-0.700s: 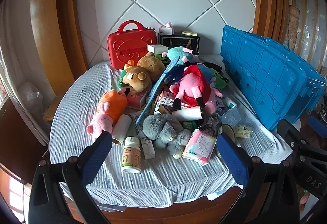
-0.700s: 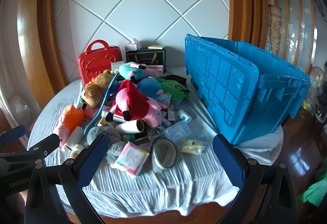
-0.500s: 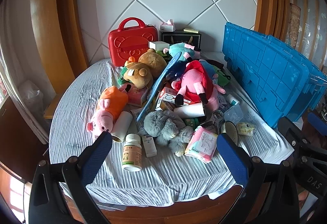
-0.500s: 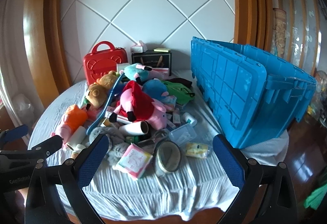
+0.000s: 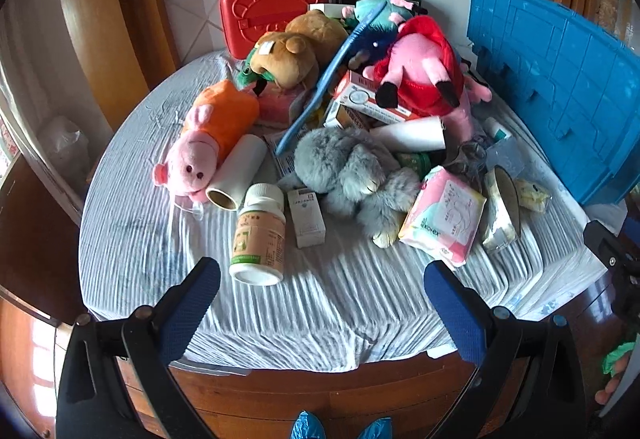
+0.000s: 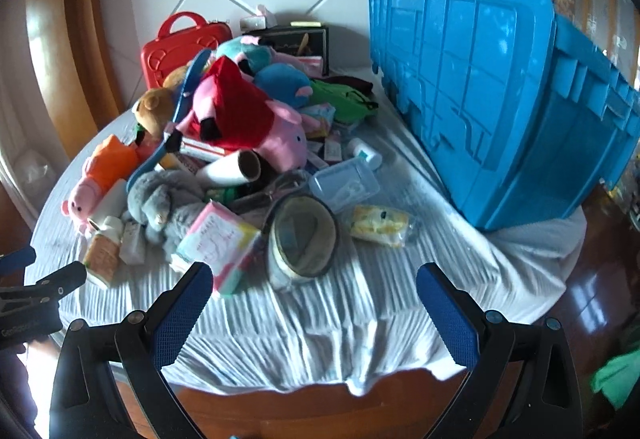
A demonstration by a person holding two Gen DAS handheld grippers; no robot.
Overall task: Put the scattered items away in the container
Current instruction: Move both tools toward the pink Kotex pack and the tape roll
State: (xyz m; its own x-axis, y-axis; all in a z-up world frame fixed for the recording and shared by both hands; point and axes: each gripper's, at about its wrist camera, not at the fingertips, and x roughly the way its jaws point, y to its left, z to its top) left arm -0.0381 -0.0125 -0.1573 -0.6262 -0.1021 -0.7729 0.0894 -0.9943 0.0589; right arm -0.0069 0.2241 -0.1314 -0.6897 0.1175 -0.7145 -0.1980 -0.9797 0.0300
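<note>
A heap of plush toys, boxes, paper rolls and packets lies on a round table with a white cloth [image 5: 340,303]. A big blue crate [image 5: 560,79] [image 6: 500,99] stands at the right. My left gripper [image 5: 322,291] is open and empty above the near table edge, just short of a pill bottle [image 5: 258,235] and a small white box [image 5: 306,217]. My right gripper [image 6: 314,303] is open and empty, just short of a tape roll [image 6: 302,235] and a pink packet [image 6: 218,243]. A grey plush [image 5: 352,171] lies mid-table.
A red toy case [image 5: 272,5] and a black box [image 6: 296,39] stand at the back by the wall. A yellow packet [image 6: 380,225] and a clear plastic box [image 6: 344,185] lie near the crate. The wooden table rim [image 5: 320,395] is below both grippers.
Both grippers have moved forward and down toward the table, so the items look larger and nearer. Nothing on the table has moved, and both grippers stay open.
</note>
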